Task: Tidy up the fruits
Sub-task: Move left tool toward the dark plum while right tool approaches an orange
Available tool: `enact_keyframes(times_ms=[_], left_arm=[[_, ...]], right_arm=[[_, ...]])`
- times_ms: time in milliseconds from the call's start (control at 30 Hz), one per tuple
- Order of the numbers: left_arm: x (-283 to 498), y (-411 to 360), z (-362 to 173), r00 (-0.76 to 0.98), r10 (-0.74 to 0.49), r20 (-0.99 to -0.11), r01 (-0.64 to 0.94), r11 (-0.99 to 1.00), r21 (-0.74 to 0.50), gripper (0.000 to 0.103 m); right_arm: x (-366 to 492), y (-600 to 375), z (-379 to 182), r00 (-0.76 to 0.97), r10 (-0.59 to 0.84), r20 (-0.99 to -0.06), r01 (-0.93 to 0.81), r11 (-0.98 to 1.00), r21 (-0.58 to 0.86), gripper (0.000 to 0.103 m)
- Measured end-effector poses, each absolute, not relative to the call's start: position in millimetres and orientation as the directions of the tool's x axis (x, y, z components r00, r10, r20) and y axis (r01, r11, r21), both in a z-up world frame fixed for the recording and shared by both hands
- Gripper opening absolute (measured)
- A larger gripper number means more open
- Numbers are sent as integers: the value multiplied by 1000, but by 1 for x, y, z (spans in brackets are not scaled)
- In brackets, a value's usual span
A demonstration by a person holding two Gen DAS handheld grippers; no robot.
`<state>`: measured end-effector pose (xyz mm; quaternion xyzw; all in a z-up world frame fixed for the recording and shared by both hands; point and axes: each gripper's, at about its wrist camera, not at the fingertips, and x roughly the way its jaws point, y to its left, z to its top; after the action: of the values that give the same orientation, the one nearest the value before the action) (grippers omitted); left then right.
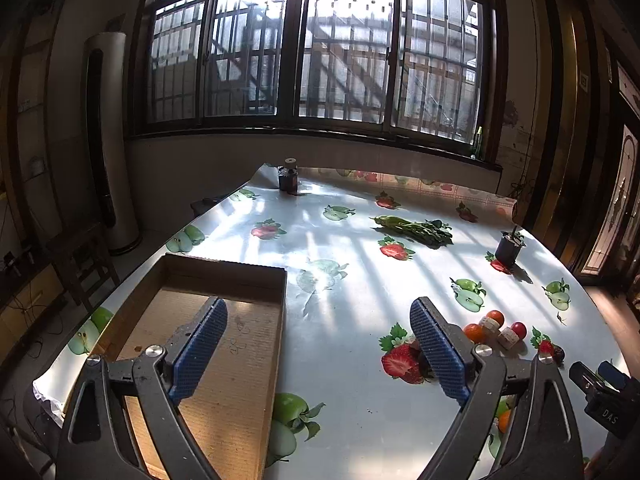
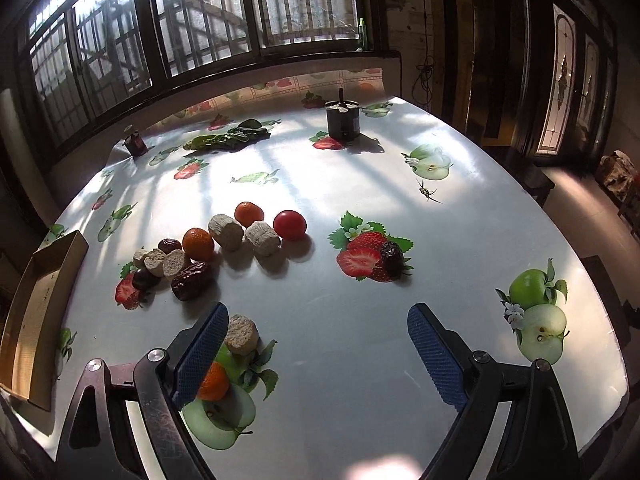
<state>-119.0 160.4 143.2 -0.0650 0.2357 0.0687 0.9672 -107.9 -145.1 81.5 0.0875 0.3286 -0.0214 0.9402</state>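
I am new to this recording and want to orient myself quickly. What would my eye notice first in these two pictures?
First, the cluster of small fruits on the table, oranges, a red tomato, dark dates and pale round pieces, lying loose left of centre in the right wrist view. Next, the empty cardboard box at the table's left edge, under the open left gripper. Behind, a large barred window throws striped light across the cloth.

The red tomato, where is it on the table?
In the right wrist view the red tomato sits on the table's middle, at the right end of the fruit cluster, beside a beige roll and near an orange.
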Motion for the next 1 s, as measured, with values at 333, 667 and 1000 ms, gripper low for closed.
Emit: enact_keyframes(times_ms=[333,667,1000], left_arm=[[-114,152,126,874,7,-485,-76,989,-124,97],[-97,117,97,789,-130,-601,61,989,-134,97],[-75,100,75,711,-171,-682,106,985,-137,97]], right_arm=[[-125,-119,94,812,104,-575,-8,986,166,94],[-110,-150,68,734,38,-678,75,988,136,94],[-100,-162,54,679,123,-724,52,975,214,94]])
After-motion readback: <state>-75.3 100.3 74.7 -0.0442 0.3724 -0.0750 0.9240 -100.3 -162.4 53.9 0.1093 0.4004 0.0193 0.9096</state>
